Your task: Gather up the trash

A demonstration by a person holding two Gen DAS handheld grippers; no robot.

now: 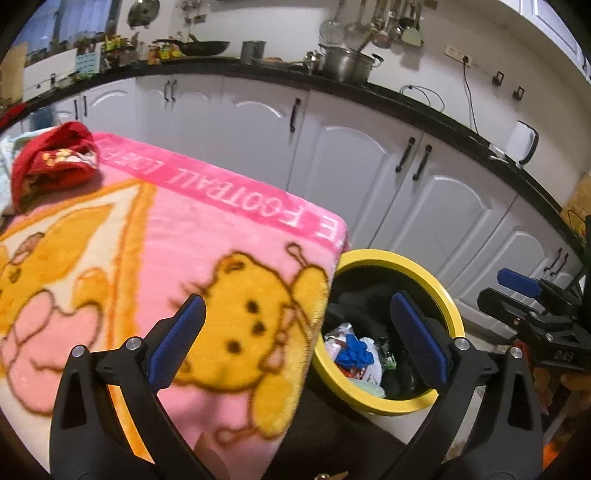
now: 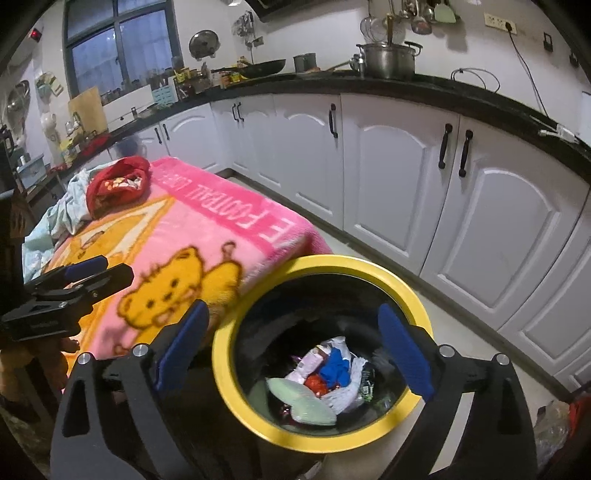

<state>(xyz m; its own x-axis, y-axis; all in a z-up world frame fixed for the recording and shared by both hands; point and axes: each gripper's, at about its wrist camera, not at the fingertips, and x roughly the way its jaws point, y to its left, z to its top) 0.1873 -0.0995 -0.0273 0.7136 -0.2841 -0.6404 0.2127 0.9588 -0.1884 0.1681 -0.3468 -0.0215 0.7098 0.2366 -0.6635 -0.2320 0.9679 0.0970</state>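
Both tongs (image 1: 299, 339) (image 2: 295, 350) gape empty; trash (image 2: 325, 380) binned.

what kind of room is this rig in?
A home kitchen, most likely: white cabinets run under a dark countertop, a steel pot sits on it, and utensils hang on the wall.

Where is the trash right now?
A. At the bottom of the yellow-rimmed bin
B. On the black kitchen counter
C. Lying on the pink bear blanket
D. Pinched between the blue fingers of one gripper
A: crumpled wrappers and a blue scrap lie inside the yellow-rimmed bin, while the left gripper and the right gripper both stand open with nothing between their fingers.
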